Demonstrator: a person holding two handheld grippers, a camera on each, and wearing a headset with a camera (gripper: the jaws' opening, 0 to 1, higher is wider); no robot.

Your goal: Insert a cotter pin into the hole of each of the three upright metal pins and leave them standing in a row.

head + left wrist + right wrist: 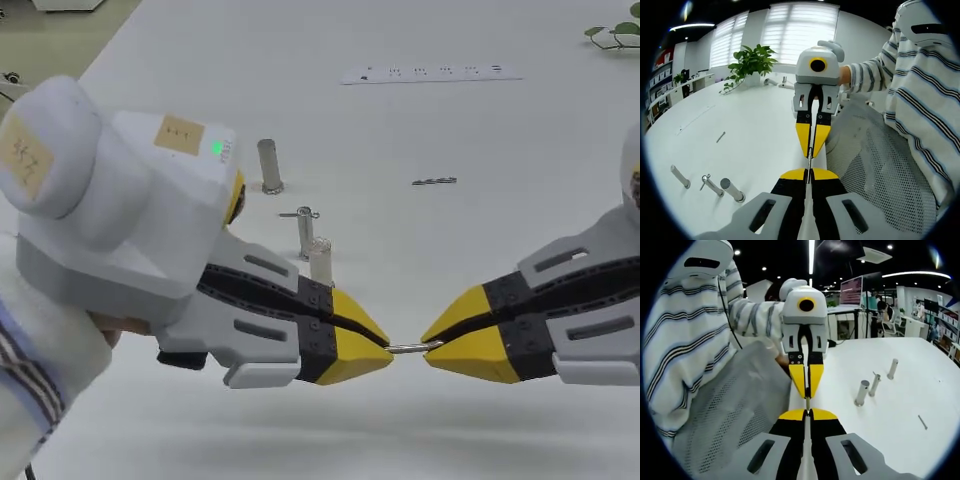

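Three upright metal pins stand in a row on the white table: the far pin [268,165], the middle pin [305,235] with a cotter pin [300,213] through its top, and the near pin [320,262]. In front of them my left gripper [385,350] and right gripper [428,350] meet tip to tip. Both are shut on the two ends of one cotter pin [408,347]. The left gripper view shows that held cotter pin [810,157] between my left gripper [808,172] and the right gripper's tips [812,145]. A loose cotter pin [434,181] lies further right.
A white power strip [430,73] lies at the table's far side and a potted plant [752,60] stands beyond it. A mesh chair [875,165] sits at the table's near edge beside a person's striped sleeve [920,100]. The three pins [875,384] stand right of the grippers.
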